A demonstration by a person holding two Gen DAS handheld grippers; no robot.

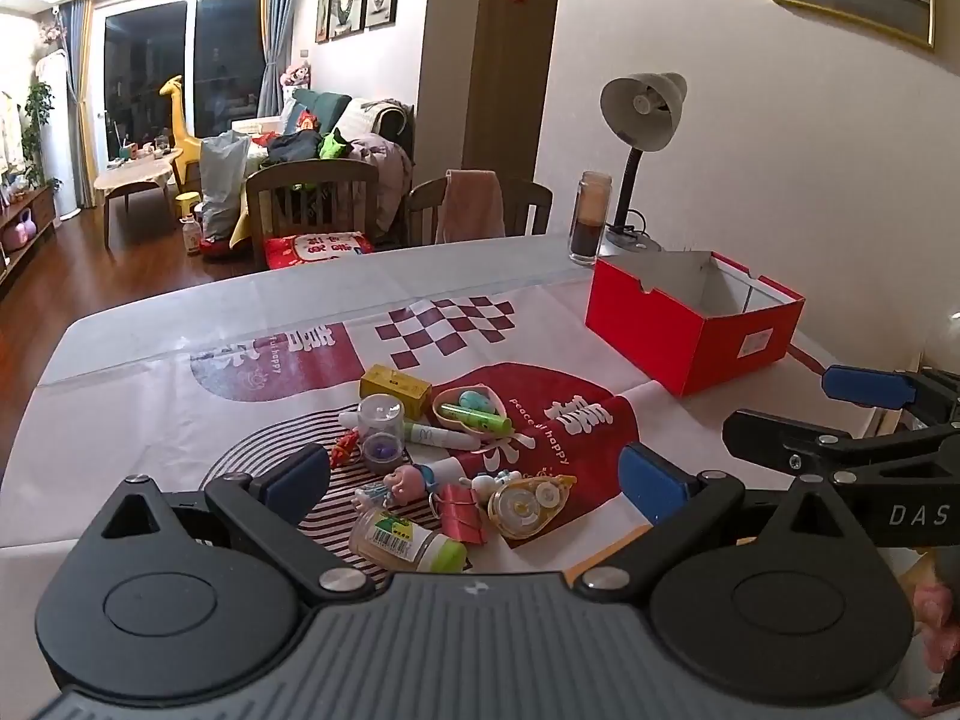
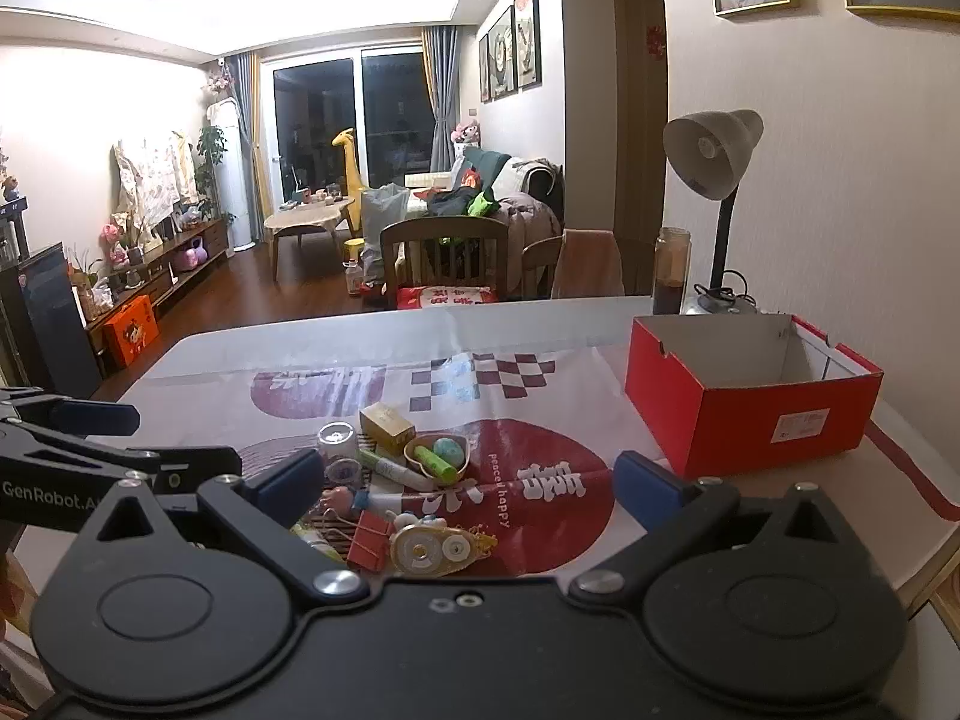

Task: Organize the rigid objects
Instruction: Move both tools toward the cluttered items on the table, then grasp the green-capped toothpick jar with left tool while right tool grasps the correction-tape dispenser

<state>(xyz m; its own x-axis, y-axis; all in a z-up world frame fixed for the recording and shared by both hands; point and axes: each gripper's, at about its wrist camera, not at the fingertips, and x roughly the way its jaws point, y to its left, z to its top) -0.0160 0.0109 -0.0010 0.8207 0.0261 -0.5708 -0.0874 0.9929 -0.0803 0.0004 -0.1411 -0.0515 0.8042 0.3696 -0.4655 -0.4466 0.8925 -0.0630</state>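
The left hand-held gripper (image 1: 477, 483) is spread wide and holds nothing; it hangs above a pile of small things on the desk (image 1: 150, 348), which is covered with a white and red printed cloth. The right hand-held gripper (image 2: 468, 483) is released as well, with empty blue pads (image 2: 645, 489).

Nearest in the pile lies a small clear bottle with a green cap (image 1: 408, 543); the left view shows it whole, while in the right view it is almost hidden behind the left finger. Beside it are a red binder clip (image 1: 462, 513) and a yellow round correction tape dispenser (image 1: 522, 504), touching each other. Behind them are a small doll figure (image 1: 405, 480), a white marker pen (image 1: 438, 435), a clear round plastic jar (image 1: 381, 420), a pink heart-shaped dish (image 1: 468, 411) with a green highlighter across it, and a yellow rectangular box (image 1: 396, 387).

Further right, well apart from the pile, stands an open red cardboard box (image 1: 690, 336). Behind it are a tall glass bottle with dark liquid (image 1: 591, 216) and a grey desk lamp (image 1: 645, 111). Only the right view shows an orange carton (image 2: 129, 330) on the floor.
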